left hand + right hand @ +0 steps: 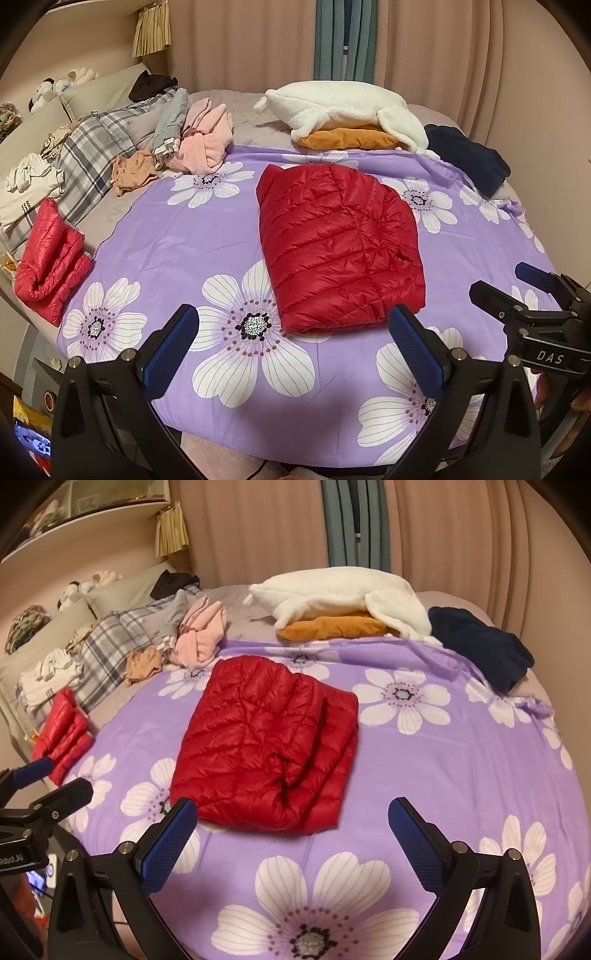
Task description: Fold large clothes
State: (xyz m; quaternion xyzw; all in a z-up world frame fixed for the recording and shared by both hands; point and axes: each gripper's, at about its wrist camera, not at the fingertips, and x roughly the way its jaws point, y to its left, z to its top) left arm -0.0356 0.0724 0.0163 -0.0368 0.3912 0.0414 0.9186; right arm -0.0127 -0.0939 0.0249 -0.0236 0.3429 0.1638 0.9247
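Both hand-held grippers, left (293, 328) and right (291, 821), gape wide, empty, near the folded puffy red jacket (338, 247) on the purple flowered bed sheet (177, 236).

Two red quilted jackets are counted: one folded (340, 247) on the purple flowered sheet (177, 240), one bundled (51, 266) at the bed's left edge. One white fleece garment (343, 105) is seen over one orange garment (347, 139). One navy garment (469, 157), one pink garment (207, 140) and one plaid pillow (88, 155) are counted. Two tools are seen, left (295, 350) and right (291, 842).
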